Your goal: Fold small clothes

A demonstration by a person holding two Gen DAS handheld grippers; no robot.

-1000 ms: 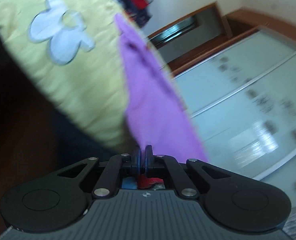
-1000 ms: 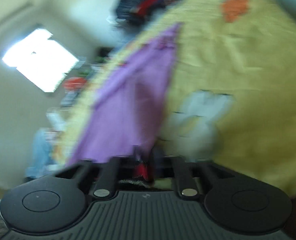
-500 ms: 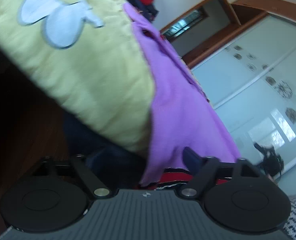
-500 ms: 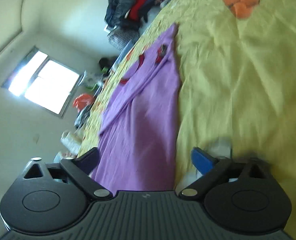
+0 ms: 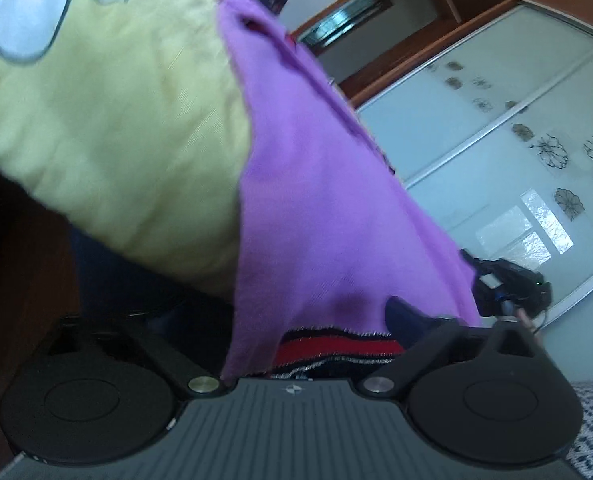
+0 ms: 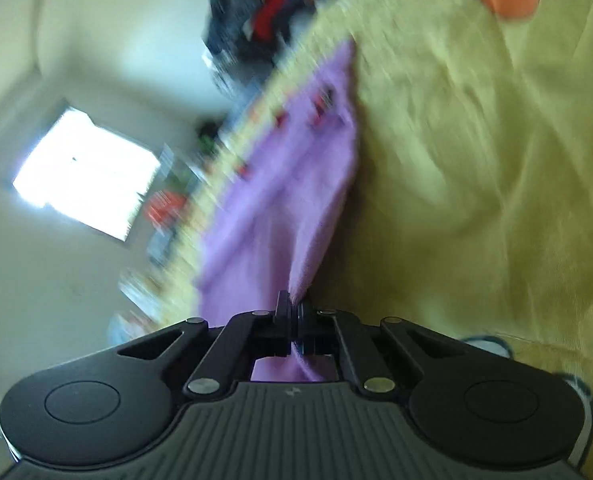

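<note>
Purple knit garment (image 5: 328,208), a small soft top with a red-and-black striped hem band (image 5: 336,346), lies stretched along the edge of the yellow quilted bedspread (image 5: 108,128), running from the near hem at 6 o'clock up toward 12 in both wrist views.

In the right wrist view the right gripper (image 6: 294,314) has just closed, and its jaws meet on a pinched ridge of the purple cloth (image 6: 292,216) at its right-hand edge.

In the left wrist view the left gripper (image 5: 304,320) stands part open; its jaws have just been closing, with the hem between them. Only the blue right-hand pad (image 5: 400,314) shows, lying against the cloth at 5 o'clock; the other is hidden under the fabric, so I judge nothing is clamped there.

Risks, as I read them:
- The left jaws may catch the bedspread along with the hem, dragging the cover into the fold.
- The right pinch looks thin, so a pull could slip it free.
- With only one side held, lifting would skew the garment.
</note>
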